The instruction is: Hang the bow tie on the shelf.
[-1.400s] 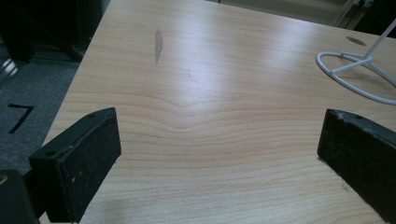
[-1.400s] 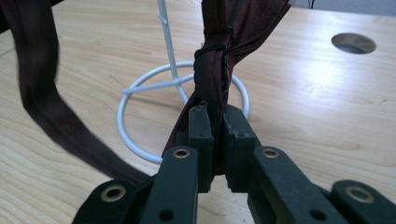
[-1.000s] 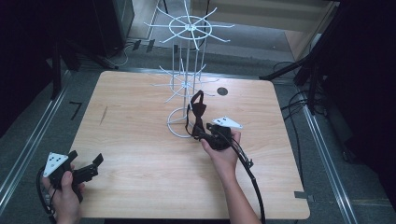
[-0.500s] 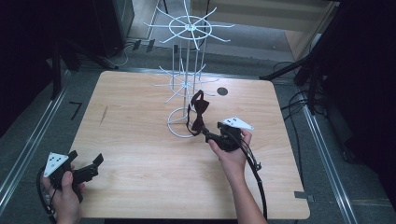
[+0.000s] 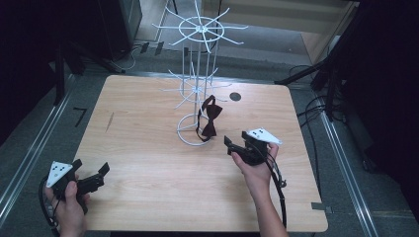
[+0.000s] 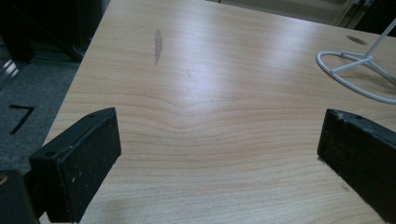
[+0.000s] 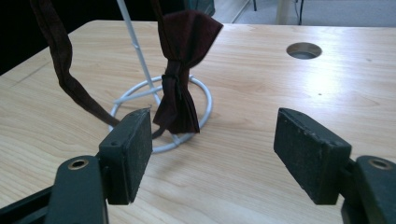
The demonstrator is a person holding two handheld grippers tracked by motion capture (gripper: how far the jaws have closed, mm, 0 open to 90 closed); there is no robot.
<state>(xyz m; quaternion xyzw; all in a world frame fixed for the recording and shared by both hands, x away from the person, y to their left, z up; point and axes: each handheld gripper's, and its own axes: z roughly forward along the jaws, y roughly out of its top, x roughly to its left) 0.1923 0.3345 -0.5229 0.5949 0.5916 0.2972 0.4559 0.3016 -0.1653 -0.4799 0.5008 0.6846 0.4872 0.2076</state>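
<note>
A dark maroon bow tie (image 5: pixel 211 118) hangs by its strap from a low arm of the white wire rack (image 5: pixel 197 59), with its knot dangling over the rack's ring base (image 5: pixel 184 133). My right gripper (image 5: pixel 236 140) is open a short way to the right of it and nearer the front, apart from it. In the right gripper view the bow tie (image 7: pixel 180 79) hangs just beyond the wide-apart jaws of the right gripper (image 7: pixel 215 144). My left gripper (image 5: pixel 91 168) is open at the table's front left corner. Bare wood lies between the left gripper's (image 6: pixel 219 140) jaws.
A round hole (image 5: pixel 235 97) is cut in the wooden table (image 5: pixel 138 148) behind the rack on the right. The rack's base ring (image 6: pixel 359 70) lies far ahead of the left gripper. Cables and dark stands lie on the floor around the table.
My right gripper has drawn back from the bow tie toward the front right and now stands apart from it. The bow tie hangs free on the rack. The left gripper has stayed put.
</note>
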